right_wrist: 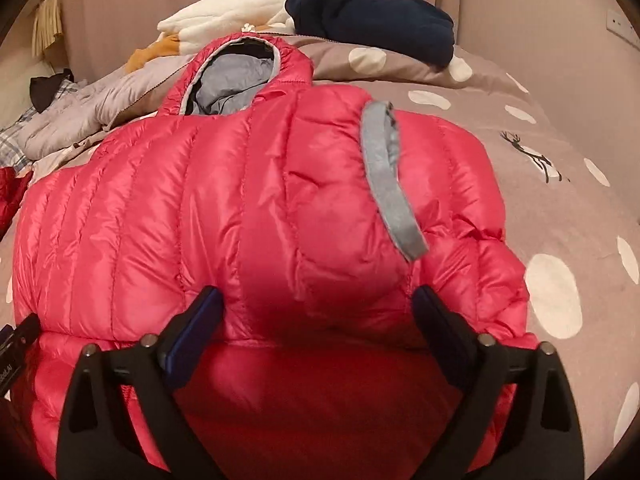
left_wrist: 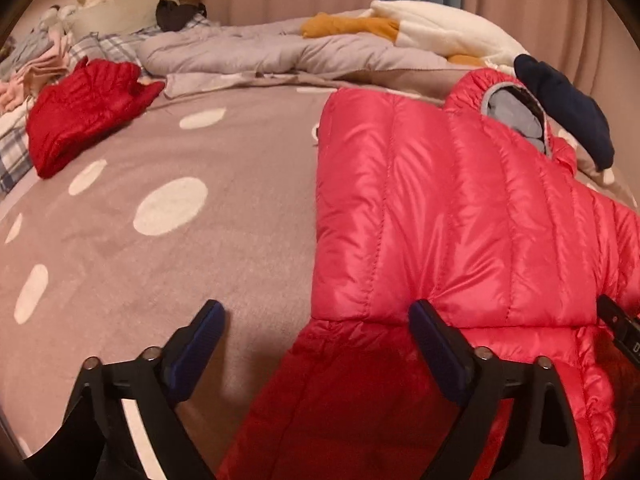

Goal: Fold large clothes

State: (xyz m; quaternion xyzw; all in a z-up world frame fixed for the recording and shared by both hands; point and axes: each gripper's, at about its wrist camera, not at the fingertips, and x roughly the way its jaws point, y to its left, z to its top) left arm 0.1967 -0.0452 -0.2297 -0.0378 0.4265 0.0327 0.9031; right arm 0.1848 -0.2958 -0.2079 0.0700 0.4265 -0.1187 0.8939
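A pink-red hooded down jacket lies on the bed, folded over on itself, with its grey-lined hood at the far end. It fills the right wrist view, where a sleeve with a grey cuff lies folded across its top. My left gripper is open and empty, just above the jacket's near left edge. My right gripper is open and empty, over the near folded edge of the jacket. Part of the right gripper shows at the right edge of the left wrist view.
The bed has a taupe cover with white dots. A folded dark red jacket lies at far left. A grey quilt, a white and mustard garment and a navy garment lie at the back. Curtains hang behind.
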